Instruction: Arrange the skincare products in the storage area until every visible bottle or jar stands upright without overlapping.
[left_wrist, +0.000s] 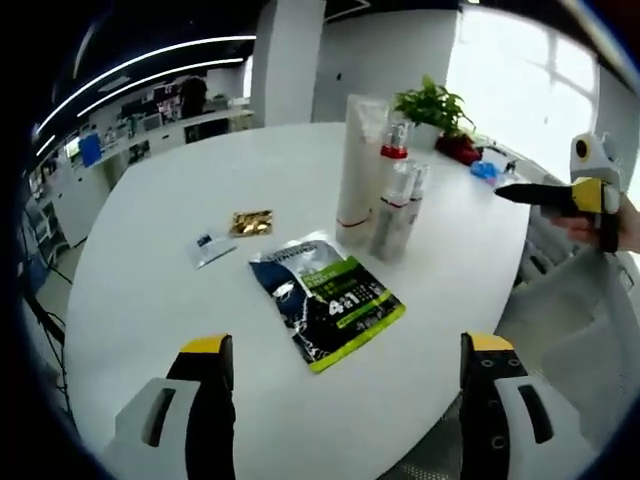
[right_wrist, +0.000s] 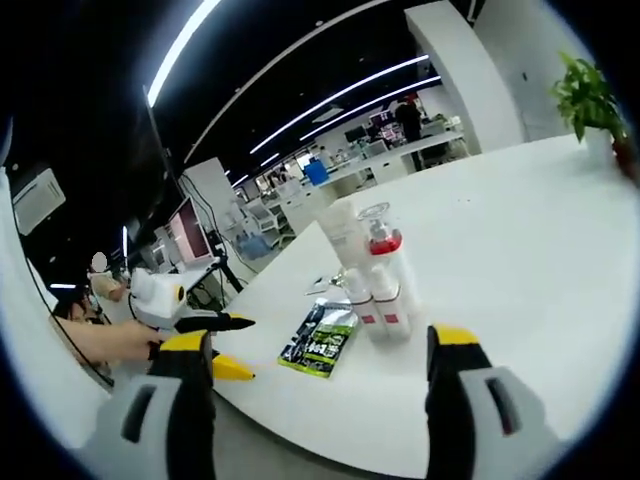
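Note:
Near the table's far side stands a cluster: a tall white tube, a clear bottle with a red cap and a smaller white bottle, all upright and close together. The same tube, red-capped bottle and small bottles show in the right gripper view. A dark and green pouch lies flat in front of them. My left gripper is open, short of the pouch. My right gripper is open, hand-held off the table's edge.
A gold packet and a small white sachet lie flat left of the pouch on the round white table. A potted plant stands at the far edge. Office desks and people are behind.

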